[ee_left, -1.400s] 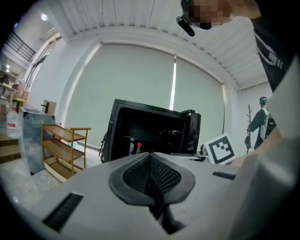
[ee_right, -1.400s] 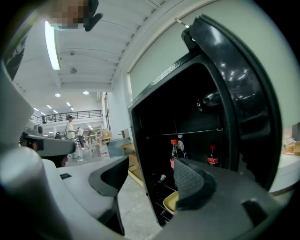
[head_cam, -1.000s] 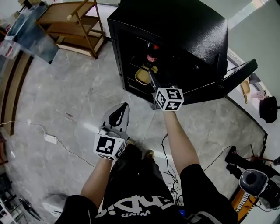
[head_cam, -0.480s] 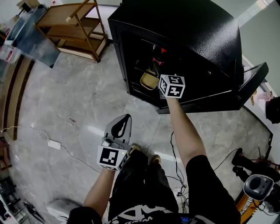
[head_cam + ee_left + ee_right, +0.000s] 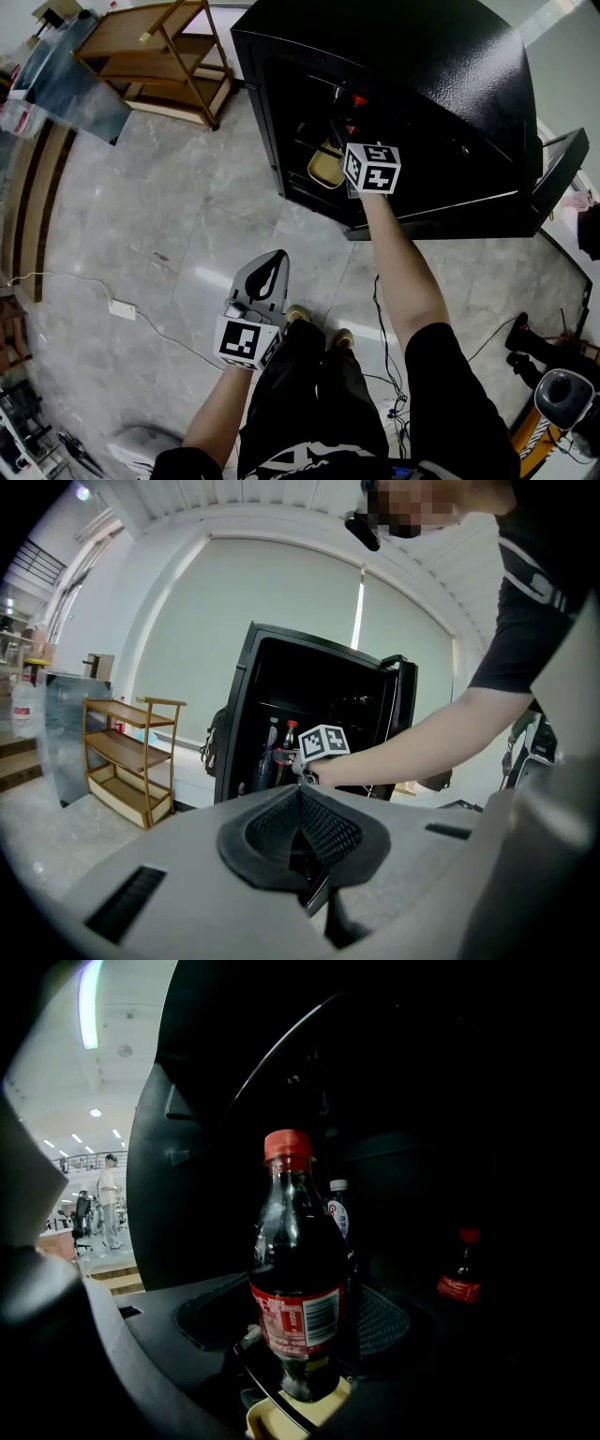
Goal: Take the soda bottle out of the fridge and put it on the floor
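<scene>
Right arm is reaching into the open black fridge (image 5: 422, 56). The right gripper (image 5: 298, 1330) is clasping the soda bottle (image 5: 296, 1279): its fingers (image 5: 382, 1321) are pressing on the label band from both sides, with no gap showing. The bottle is standing upright inside the fridge, base on a yellow tray (image 5: 323, 167), red cap up. The left gripper (image 5: 270, 267) is hanging low over the floor (image 5: 141, 216) beside the person's leg, fingers (image 5: 323, 832) clenched together on nothing.

Handling, as judged:
- Dark liquid is showing high in the neck, so the bottle is probably carrying real weight for its size.
- The plastic wall is looking smooth and likely slick if cold, but stiff enough under pressure not to buckle.
- The label band is offering the best hold: straight sides, below the tapering shoulder and near the balance point. A hold at the neck would be letting it swing.

Edges and room:
- The tray lip is sitting under and in front of the base; the bottle is likely needing a small lift before coming out.
- A white-capped bottle (image 5: 339, 1202) is standing just behind and a small red-labelled one (image 5: 457, 1277) off to the right, so straight back is looking like the clean way out.
- The door (image 5: 562, 169) is swinging wide to the right, leaving the opening free.
- Bare floor is lying open in front of the fridge. A cable (image 5: 122, 305) is trailing nearer the feet, and a wooden rack (image 5: 159, 42) is standing well apart to the left.
</scene>
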